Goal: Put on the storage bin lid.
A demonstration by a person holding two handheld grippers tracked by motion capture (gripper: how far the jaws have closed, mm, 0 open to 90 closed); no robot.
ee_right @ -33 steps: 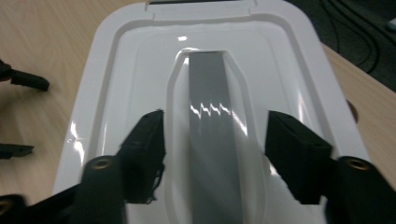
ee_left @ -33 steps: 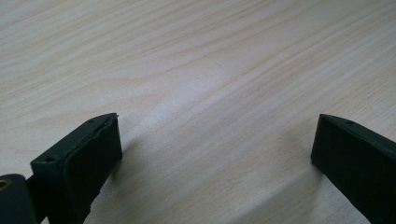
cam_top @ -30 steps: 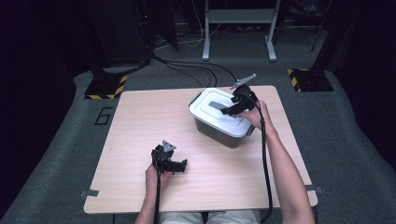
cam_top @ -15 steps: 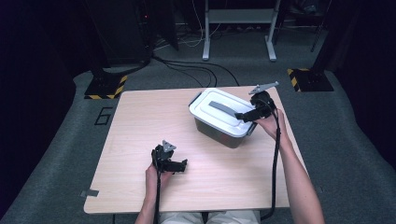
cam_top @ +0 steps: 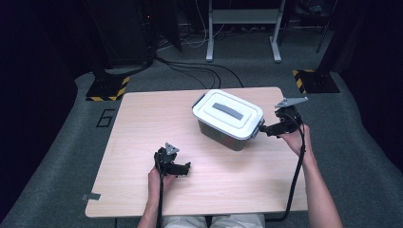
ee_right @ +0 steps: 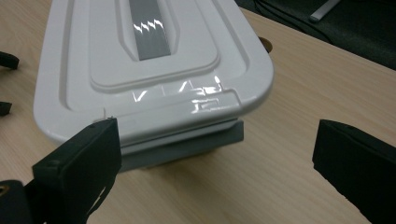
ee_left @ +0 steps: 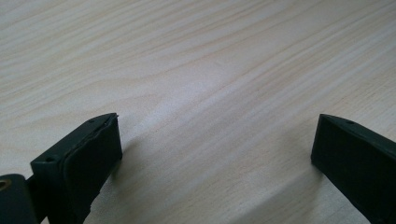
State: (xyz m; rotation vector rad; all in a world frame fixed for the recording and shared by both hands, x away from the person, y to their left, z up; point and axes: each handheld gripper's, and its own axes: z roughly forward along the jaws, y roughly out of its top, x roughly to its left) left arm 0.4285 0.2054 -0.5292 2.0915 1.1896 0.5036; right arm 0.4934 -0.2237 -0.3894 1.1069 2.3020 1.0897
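Observation:
A storage box (cam_top: 227, 127) with a white lid (cam_top: 228, 114) and a grey handle strip (cam_top: 226, 110) stands on the wooden table (cam_top: 142, 123), right of centre. My right gripper (cam_top: 267, 128) is at the box's right end, open, jaws pointing at the grey latch (ee_right: 187, 147) below the lid's (ee_right: 149, 70) edge, not touching it. My left gripper (cam_top: 183, 169) rests low over the table near the front, open, with only bare wood (ee_left: 210, 93) between its jaws.
Beyond the table's far edge lie black cables (cam_top: 190, 71) and a metal stand (cam_top: 242, 28) on the grey floor. Yellow-black striped plates (cam_top: 107, 88) sit at both far corners. A hole (ee_right: 266, 44) in the tabletop shows behind the box.
My right gripper has left the top of the lid and moved right and down to the box's right end. The left gripper has stayed put.

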